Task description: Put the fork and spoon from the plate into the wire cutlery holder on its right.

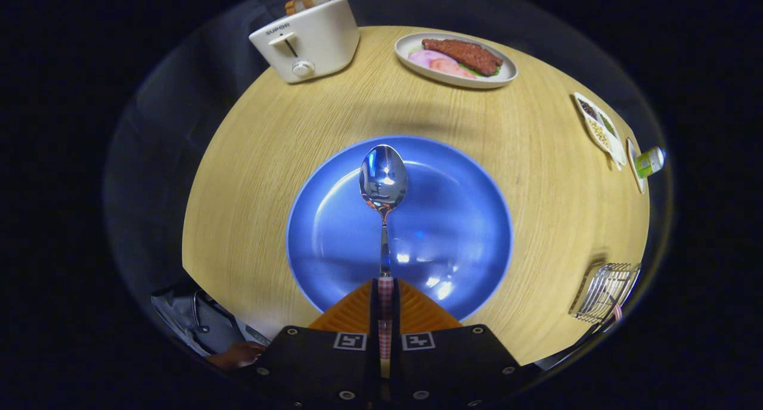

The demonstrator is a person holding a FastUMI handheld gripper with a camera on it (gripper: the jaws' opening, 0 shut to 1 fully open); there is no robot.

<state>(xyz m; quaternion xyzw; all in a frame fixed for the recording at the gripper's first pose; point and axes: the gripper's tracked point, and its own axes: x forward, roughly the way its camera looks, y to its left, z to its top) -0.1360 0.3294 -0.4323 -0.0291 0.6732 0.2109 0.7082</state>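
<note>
My gripper is shut on the checked handle of a metal spoon. The spoon points straight ahead from between the fingers, its bowl held above the blue plate. The plate lies on the round wooden table just beyond the fingers, with nothing lying on it. The wire cutlery holder stands to the right of the plate near the table's edge. A checked handle sticks out of it at its near side.
A white toaster with bread in it stands at the far left of the table. An oval dish of food sits at the back. A small divided dish and a green-labelled bottle are at the far right. A person's hand shows near left.
</note>
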